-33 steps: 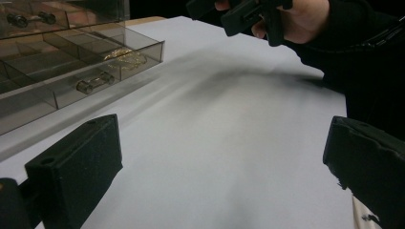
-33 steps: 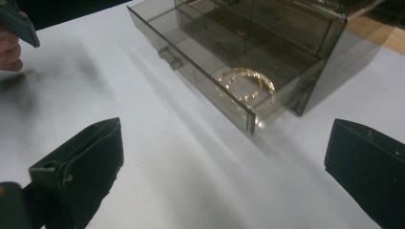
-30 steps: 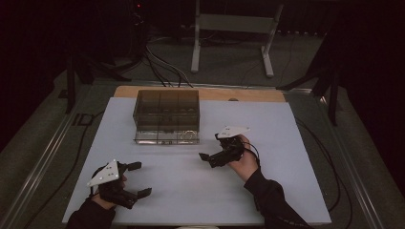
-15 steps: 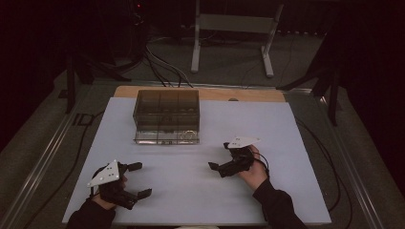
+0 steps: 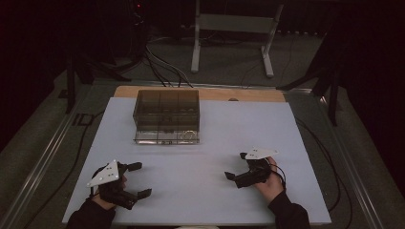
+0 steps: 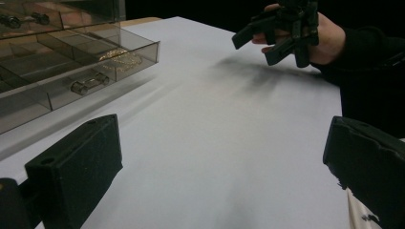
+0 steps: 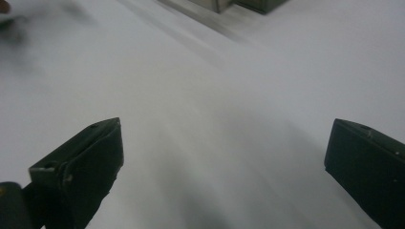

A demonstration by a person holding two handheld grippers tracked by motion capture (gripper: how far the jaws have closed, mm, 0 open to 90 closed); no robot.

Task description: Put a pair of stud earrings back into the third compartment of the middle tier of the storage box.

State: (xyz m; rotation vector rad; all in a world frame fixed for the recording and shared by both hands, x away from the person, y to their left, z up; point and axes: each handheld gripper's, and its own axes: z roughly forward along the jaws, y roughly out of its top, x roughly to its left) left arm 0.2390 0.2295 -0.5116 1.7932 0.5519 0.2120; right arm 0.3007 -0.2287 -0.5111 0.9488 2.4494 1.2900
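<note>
Both grippers empty, near the table's front edge.
Left gripper (image 5: pixel 139 180) and right gripper (image 5: pixel 237 166) gape wide; compartment box (image 5: pixel 166 116) sits toward the back.

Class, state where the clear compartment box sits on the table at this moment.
In the high view the clear compartment box sits at the far left-centre of the white table, beyond the left gripper; nothing touches it.

Dim room, dark surround, white table (image 5: pixel 205 191) evenly lit, soft shadows — right gripper view motion-blurred, grainy.
</note>
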